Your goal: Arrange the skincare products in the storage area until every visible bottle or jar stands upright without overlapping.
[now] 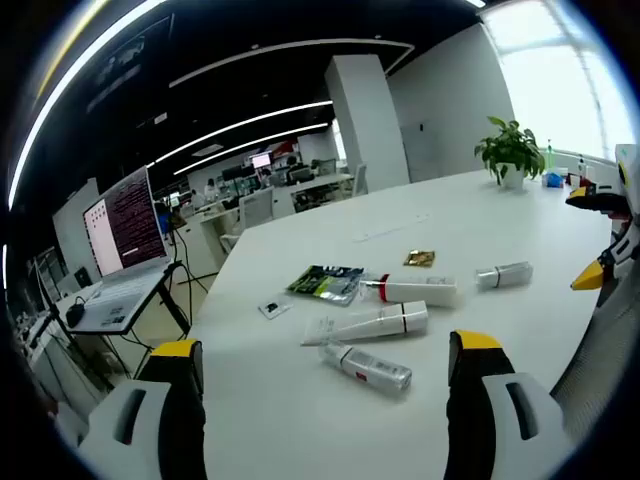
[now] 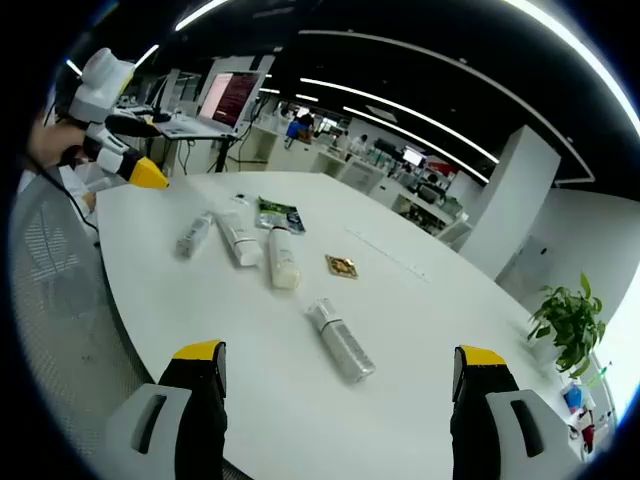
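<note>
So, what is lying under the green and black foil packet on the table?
The green and black foil packet lies flat on the white table, with bare tabletop showing around it. Whether anything is hidden beneath it cannot be seen.

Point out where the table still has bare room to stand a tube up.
The table is bare on the side toward the potted plant, past the gold sachet, and in the strip before the open jaws of both grippers. It is crowded around the green packet, where three tubes lie close; a fourth tube lies apart.
</note>
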